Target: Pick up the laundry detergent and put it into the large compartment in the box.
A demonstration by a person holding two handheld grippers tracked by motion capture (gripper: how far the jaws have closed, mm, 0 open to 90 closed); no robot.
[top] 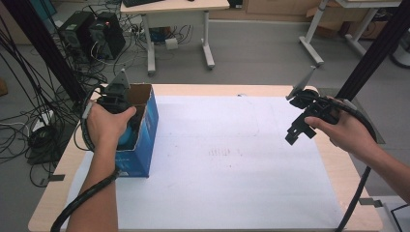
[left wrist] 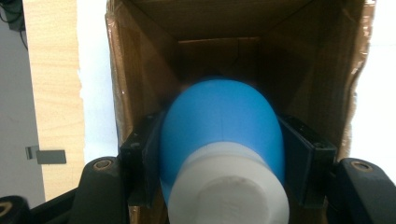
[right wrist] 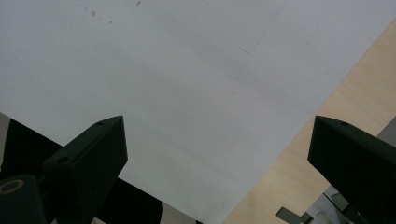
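Left gripper (left wrist: 219,154) clamped on a blue bottle (left wrist: 219,121) with a white cap (left wrist: 229,186), pads pressing both flanks of the rounded body, cap end toward the camera; bottle poised inside the mouth of an open cardboard box (left wrist: 140,84), at the left side of the table (top: 241,89) on a white sheet (top: 232,159). Seen from the high view, left gripper (top: 117,96) plunged into the blue-sided box (top: 145,140) from above, hand wrapped around the body. Right gripper (top: 302,123) held aloft at the far right, jaws spread wide with nothing between them, well apart from the box. Risks noted: curved, smooth bottle walls gripped near the widest part, so likely to squirt out of the pads and drop if pressure eases unevenly. Close fit between jaws and the box's inner walls, so a snag on a cardboard edge on release or withdrawal appears possible. Box unbraced by the right gripper, hence liable to tip or slide on the sheet if dragged upward. Box floor beneath the bottle hidden, so landing posture cannot be judged
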